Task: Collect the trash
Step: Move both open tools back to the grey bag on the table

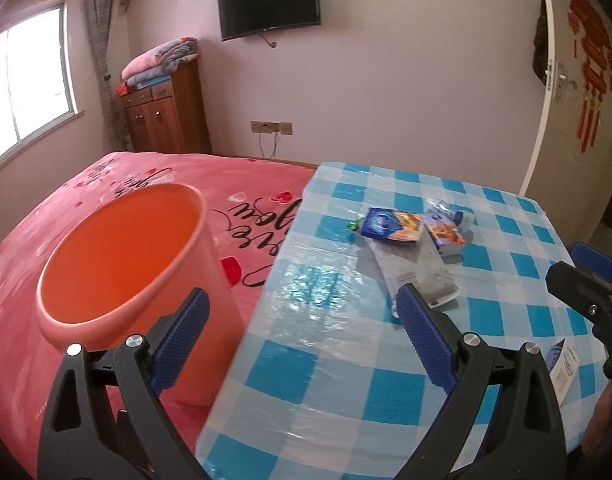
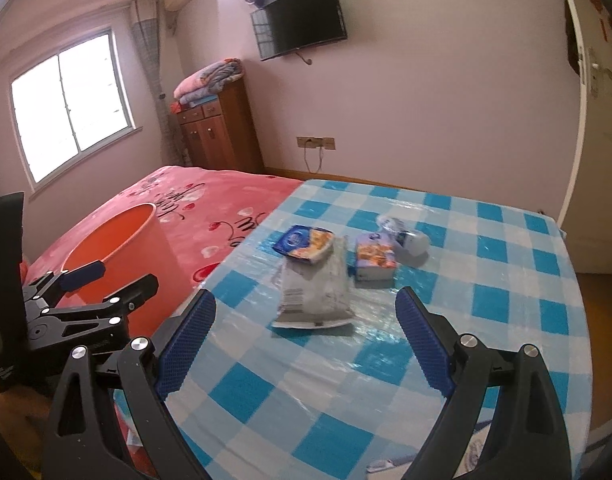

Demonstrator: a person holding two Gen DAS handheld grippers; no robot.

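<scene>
I had both grippers empty and wide apart over the checked table [image 2: 506, 240]. The right gripper [image 2: 306, 320] pointed at the trash pile; nothing sat between its blue pads [image 2: 422, 332]. The left gripper [image 1: 302, 320] was also spread, nothing held, straddling the table edge with the orange bin [image 1: 118, 256] at its 10 o'clock.

The trash sat in one cluster mid-table, so I judged one reach per piece would do. The grey snack bag [image 2: 314, 288] lay flat and nearest, at 12 o'clock from my right gripper. The blue snack packet [image 2: 306, 242] overlapped the bag's far end. The small orange-printed box [image 2: 376, 260] was just beside the bag at 1 o'clock, and the crumpled white wrapper [image 2: 402, 234] touched the box further back. In the left view a small green scrap [image 1: 352, 226] showed beside the blue packet; I couldn't tell what it was.

The bin stood on the pink bedspread [image 1: 46, 240] right against the table's left side, mouth up and looking empty, so drops would be short. My guess was the grey bag first, since it was closest and flat, thin material likely to crumple under the pads.

A printed leaflet [image 1: 564, 368] lay at the table's near right edge.
</scene>
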